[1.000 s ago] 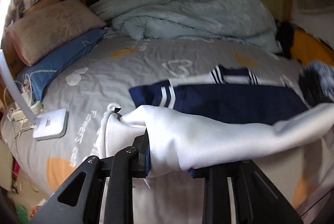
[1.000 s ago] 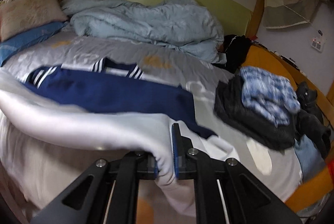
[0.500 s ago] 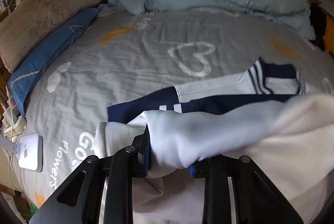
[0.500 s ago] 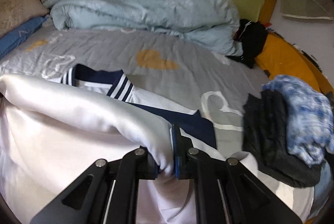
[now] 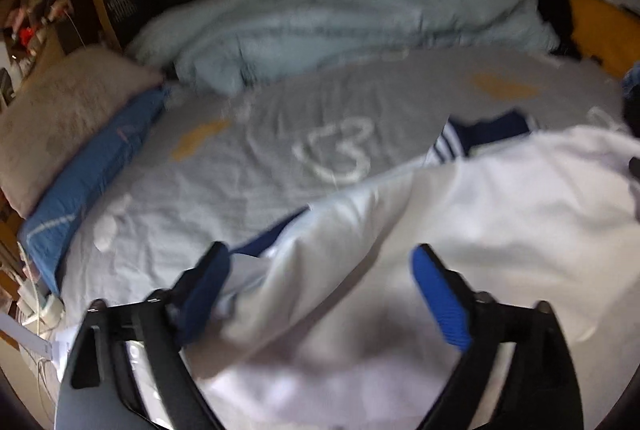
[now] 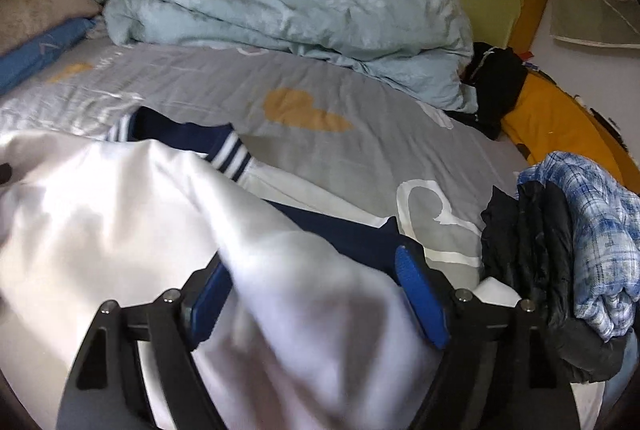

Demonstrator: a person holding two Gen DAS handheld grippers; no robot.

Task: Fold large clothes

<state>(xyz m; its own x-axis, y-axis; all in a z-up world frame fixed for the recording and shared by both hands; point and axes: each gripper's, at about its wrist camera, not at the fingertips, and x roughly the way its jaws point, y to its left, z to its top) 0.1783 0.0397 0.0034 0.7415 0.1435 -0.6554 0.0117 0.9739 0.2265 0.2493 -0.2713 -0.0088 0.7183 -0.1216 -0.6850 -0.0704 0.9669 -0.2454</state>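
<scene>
Fold just laid. White-and-navy garment [image 5: 500, 213] lies on grey bed sheet [image 5: 248, 165], white half doubled over navy half, striped collar [image 6: 230, 151] peeking out.

Left gripper [image 5: 320, 294] jaws wide apart, holding nothing. Right gripper [image 6: 316, 294] same.

Half second ago both pinched white hem, carrying it forward; now released.

Next, likely: back off clear, regrip side edge for cross fold.

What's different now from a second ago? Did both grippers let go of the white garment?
Yes. Both the left gripper and right gripper were clamped on the white garment's lifted edge; they carried it forward over the navy part, then opened and let it drop. The quilt, pillows and the clothes pile have not moved.
</scene>
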